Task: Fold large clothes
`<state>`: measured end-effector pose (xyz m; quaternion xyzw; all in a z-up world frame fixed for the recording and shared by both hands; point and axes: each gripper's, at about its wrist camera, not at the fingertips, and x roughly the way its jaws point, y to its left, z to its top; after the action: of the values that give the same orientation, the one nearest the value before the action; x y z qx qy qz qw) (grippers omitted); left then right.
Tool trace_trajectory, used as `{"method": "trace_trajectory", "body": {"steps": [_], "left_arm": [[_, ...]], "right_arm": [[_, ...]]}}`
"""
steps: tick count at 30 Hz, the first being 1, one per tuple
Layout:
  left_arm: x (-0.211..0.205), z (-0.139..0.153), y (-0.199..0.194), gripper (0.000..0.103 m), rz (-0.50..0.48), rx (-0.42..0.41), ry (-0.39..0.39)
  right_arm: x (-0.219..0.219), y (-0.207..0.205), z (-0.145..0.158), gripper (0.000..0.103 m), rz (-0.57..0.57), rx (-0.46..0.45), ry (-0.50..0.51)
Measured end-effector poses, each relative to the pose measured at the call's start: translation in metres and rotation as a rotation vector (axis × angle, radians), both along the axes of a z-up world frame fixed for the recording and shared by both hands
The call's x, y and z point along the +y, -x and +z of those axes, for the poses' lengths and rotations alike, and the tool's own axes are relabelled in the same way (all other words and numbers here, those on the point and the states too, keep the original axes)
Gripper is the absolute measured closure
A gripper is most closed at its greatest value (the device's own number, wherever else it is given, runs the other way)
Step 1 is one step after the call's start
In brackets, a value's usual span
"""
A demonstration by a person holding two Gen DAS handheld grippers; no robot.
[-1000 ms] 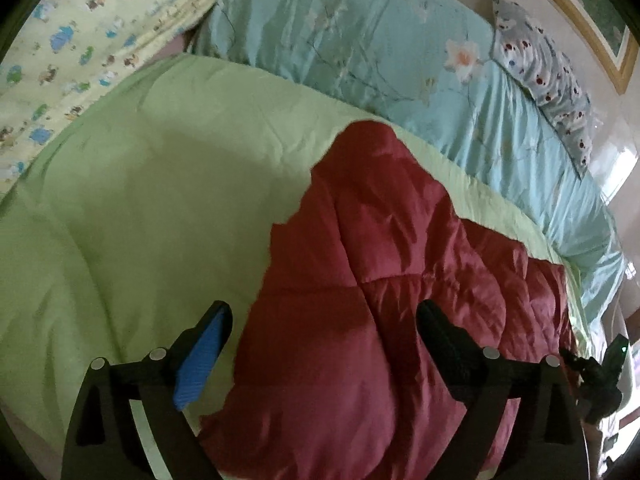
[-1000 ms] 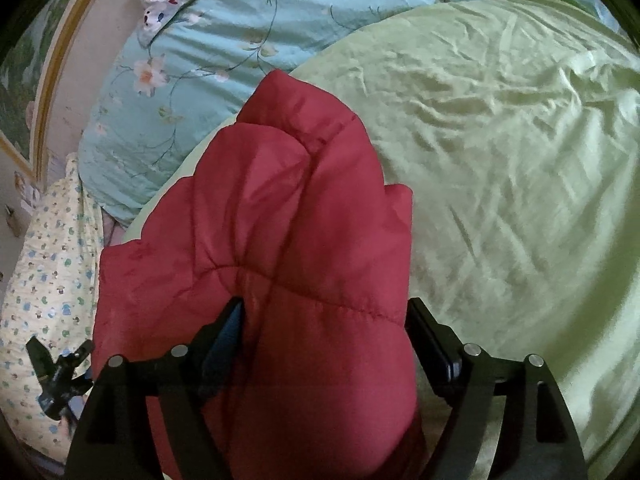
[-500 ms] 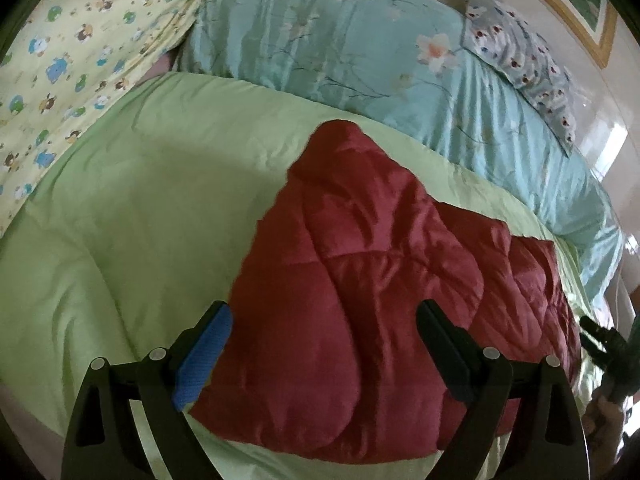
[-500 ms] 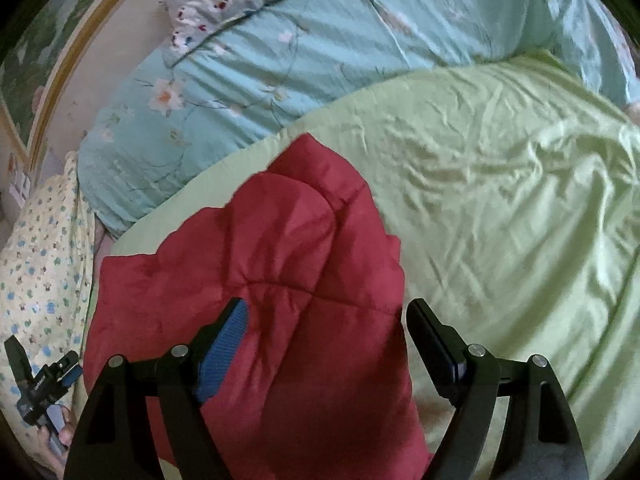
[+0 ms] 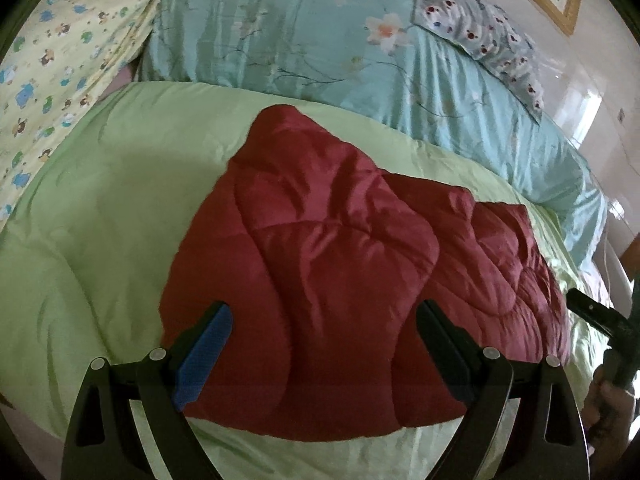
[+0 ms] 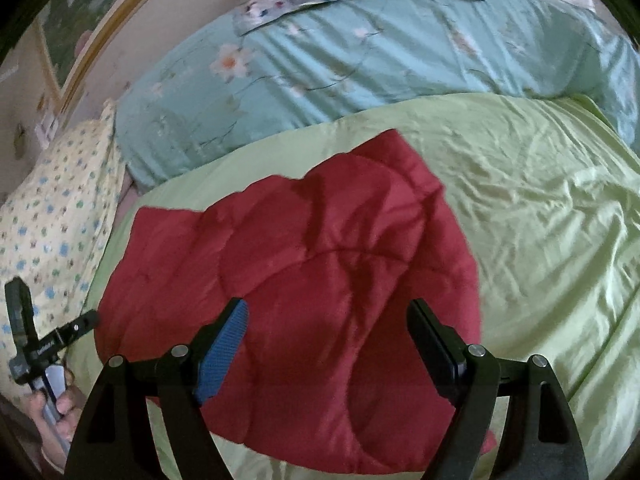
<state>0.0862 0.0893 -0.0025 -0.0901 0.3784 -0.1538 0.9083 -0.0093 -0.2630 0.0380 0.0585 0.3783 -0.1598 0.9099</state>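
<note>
The red quilted garment [image 5: 320, 272] is now seen lying folded on the green bedcover [image 5: 100, 200], released. Both the left gripper [image 5: 324, 340] and right gripper [image 6: 326, 336] have been drawn back, fingers wide and empty; the fold appears finished.

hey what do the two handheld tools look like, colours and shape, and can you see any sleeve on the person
Both match. The left tool and right tool are matte black, each with two angled fingers on triangular cut-out arms joined by silver rivets. One finger carries a ribbed blue pad; the other pad looks black. Seen from the right wrist view, the left tool's body bears small white lettering, unreadable. No sleeve is visible.
</note>
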Motion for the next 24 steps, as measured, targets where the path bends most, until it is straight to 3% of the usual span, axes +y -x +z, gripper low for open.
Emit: {"method": "trace_trajectory", "body": {"steps": [9, 24], "left_arm": [[-0.024, 0.006, 0.015, 0.009, -0.097, -0.06, -0.061], [-0.05, -0.013, -0.003, 0.009, -0.122, -0.021, -0.141]], "right_arm": [[0.022, -0.008, -0.008, 0.02, 0.059, 0.041, 0.028], [0.045, -0.03, -0.035, 0.02, 0.135, 0.141, 0.087]]}}
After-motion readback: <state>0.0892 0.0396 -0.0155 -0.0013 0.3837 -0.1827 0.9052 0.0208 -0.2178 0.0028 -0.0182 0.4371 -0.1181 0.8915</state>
